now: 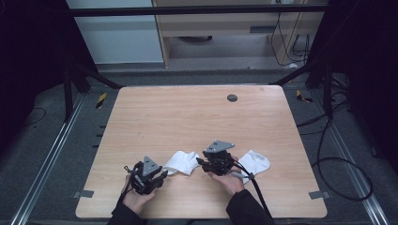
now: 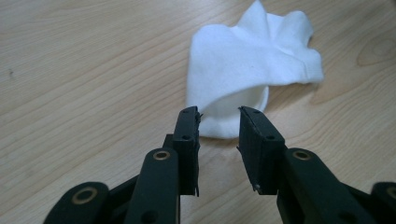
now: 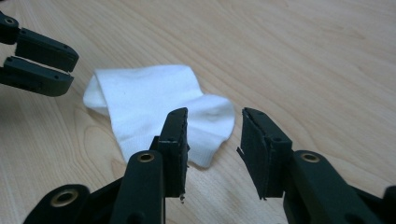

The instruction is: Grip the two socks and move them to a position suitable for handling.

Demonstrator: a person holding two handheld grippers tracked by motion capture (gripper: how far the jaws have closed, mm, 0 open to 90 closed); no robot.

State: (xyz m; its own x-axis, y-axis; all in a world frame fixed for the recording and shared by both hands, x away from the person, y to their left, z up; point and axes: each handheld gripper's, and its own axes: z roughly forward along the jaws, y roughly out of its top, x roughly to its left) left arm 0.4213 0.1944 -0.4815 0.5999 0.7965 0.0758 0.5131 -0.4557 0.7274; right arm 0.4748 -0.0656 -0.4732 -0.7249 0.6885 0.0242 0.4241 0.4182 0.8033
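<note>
Table (image 1: pixel 197 112): light wood, seen from above, the person's forearms coming in from its near edge.
Sock (image 1: pixel 182 162): white, crumpled flat on the table between the two grippers, near the front edge.
Second sock (image 1: pixel 256 161): white, on the table just to the right of the right gripper, partly hidden behind it.
Left gripper (image 1: pixel 162 175): held low over the table at the sock's left end – its tips point at the sock.
Left gripper, own view (image 2: pixel 219 121): jaws partly apart with a clear gap; the sock (image 2: pixel 247 65) lies just ahead of the tips, its near rounded edge showing through the gap. No pad presses on cloth.
Right gripper (image 1: pixel 201 161): at the sock's right end, pointing left toward it.
Right gripper, own view (image 3: pixel 215 123): jaws partly apart, nothing clamped – the sock (image 3: pixel 154 102) lies ahead and to the left, its nearest corner behind the left jaw's tip.
Other gripper in that view (image 3: pixel 70 65): the left one, at the sock's far end, jaws a little apart.
Contact: whether any tip touches the sock cannot be told.
</note>
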